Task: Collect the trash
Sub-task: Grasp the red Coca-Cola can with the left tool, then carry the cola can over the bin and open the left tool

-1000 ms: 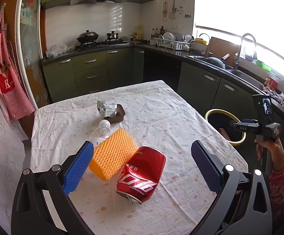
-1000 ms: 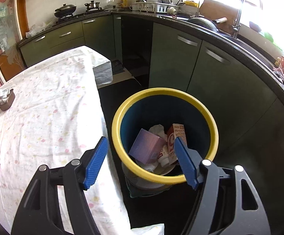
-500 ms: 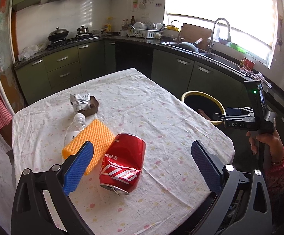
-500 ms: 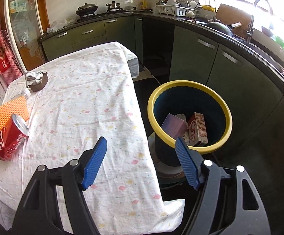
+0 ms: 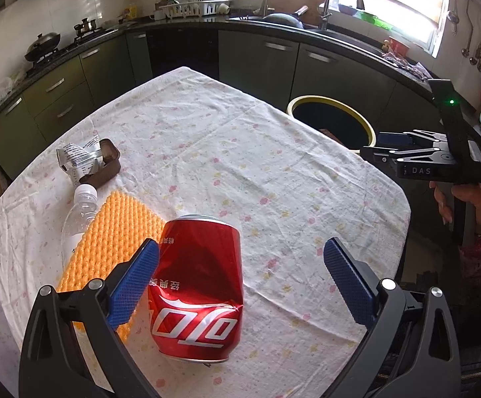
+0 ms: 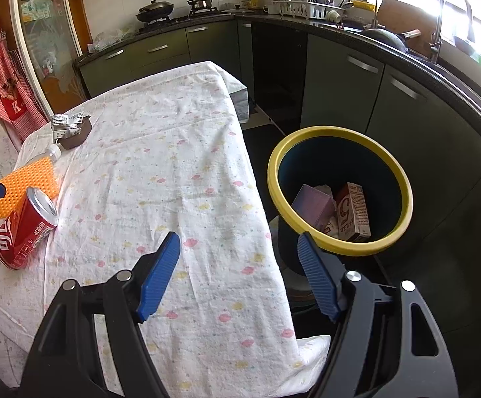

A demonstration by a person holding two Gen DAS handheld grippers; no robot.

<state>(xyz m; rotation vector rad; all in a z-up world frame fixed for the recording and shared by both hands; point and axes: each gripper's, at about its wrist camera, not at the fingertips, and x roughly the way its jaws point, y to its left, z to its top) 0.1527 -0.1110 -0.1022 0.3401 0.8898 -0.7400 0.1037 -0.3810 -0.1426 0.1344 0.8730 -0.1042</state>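
A dented red cola can (image 5: pixel 197 285) lies on its side on the flowered tablecloth (image 5: pixel 240 165). My left gripper (image 5: pixel 240 248) is open and low over it. The can lies between the fingers, close against the left pad (image 5: pixel 134 282), with a wide gap to the right one. An orange sponge (image 5: pixel 114 232) and a clear plastic bottle (image 5: pixel 74 219) lie just left of the can. My right gripper (image 6: pixel 239 242) is open and empty above the table's edge, beside the yellow-rimmed bin (image 6: pixel 307 132). The can (image 6: pixel 28 225) appears far left in the right wrist view.
A brown tin (image 5: pixel 109 162) with a crumpled wrapper (image 5: pixel 78 162) sits further back on the table. The bin holds a purple box (image 6: pixel 313 205) and a red carton (image 6: pixel 353 212). Dark cabinets (image 6: pixel 340 99) curve behind the bin. A hand (image 5: pixel 466 199) holds the right gripper.
My left gripper has dropped and tilted down toward the can, which now lies between its fingers. The right gripper swung from over the bin to the table's edge, then held still.
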